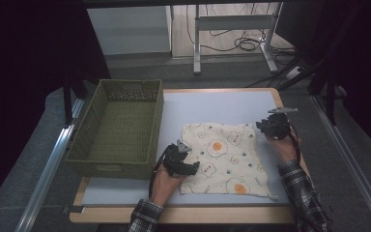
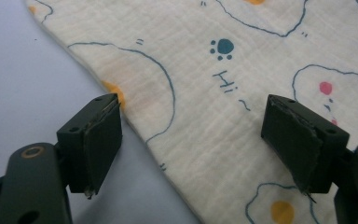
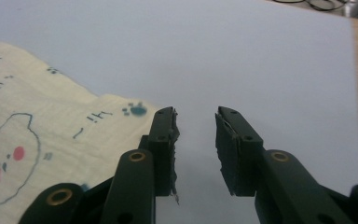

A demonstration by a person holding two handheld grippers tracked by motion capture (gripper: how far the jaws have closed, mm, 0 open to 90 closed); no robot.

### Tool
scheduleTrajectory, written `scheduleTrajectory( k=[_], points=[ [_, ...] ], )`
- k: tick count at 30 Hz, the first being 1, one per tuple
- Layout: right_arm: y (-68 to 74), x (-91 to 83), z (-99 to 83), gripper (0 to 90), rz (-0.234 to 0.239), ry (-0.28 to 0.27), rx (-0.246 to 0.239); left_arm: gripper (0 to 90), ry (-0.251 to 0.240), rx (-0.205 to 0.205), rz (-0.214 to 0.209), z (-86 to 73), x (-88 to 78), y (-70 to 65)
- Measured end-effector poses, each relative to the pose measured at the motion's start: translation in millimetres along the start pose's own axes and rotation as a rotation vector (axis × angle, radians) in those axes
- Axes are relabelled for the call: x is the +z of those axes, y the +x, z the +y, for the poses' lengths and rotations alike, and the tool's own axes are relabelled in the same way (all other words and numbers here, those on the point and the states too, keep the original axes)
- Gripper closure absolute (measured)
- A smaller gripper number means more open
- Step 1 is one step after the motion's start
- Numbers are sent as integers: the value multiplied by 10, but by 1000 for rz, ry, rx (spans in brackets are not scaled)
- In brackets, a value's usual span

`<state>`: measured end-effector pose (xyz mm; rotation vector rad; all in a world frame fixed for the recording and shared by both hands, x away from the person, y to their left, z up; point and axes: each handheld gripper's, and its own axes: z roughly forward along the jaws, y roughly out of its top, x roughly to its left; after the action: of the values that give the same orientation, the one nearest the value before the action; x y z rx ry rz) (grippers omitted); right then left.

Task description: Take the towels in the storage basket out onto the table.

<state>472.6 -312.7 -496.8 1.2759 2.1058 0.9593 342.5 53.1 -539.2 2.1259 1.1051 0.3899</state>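
Basket (image 1: 118, 126) walls the left — mat (image 1: 212, 104) beyond cloth (image 1: 227, 157) open.

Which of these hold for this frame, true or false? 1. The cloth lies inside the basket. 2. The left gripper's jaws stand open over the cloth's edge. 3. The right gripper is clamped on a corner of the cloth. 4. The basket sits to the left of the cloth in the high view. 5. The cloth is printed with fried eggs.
1. False: the cloth lies flat on the table, beside the basket.
2. True: the left gripper has nothing pinched between its jaws.
3. False: the right gripper is open beside the cloth's corner, over bare table.
4. True.
5. True: egg shapes with orange yolks.
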Motion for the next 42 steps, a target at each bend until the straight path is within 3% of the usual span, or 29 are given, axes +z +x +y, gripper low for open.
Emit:
scheduleTrajectory(
  k=[3, 6, 9, 11, 19, 26, 30, 34, 40, 42],
  points=[
    [-60, -99, -33, 657, -13, 1, -4, 213, -18, -2, 18, 43, -22, 14],
    [-75, -149, -47, 651, 11, -12, 10, 229, -26, 1, 33, 140, -40, 18],
    [-22, -134, -40, 645, 32, -16, 6, 254, -36, 9, 55, 253, -38, 8],
    [29, -93, -34, 643, 54, -15, 9, 310, -41, -6, 69, 305, -22, 38],
    [128, 25, -64, 643, 102, -16, 28, 463, -37, -111, 126, 454, 197, 315],
    [72, 40, -44, 649, 138, -16, 62, 589, -58, -179, 176, 597, 375, 577],
    [53, 53, -17, 671, 152, -8, 64, 617, -61, -184, 196, 646, 456, 690],
    [73, 128, 0, 672, 147, 1, 52, 619, -74, -180, 211, 695, 509, 745],
    [140, 311, -28, 623, 102, 31, 20, 619, -48, -166, 216, 742, 612, 781],
    [184, 362, -44, 603, 78, 34, -12, 596, -44, -156, 219, 758, 658, 778]
  ],
)
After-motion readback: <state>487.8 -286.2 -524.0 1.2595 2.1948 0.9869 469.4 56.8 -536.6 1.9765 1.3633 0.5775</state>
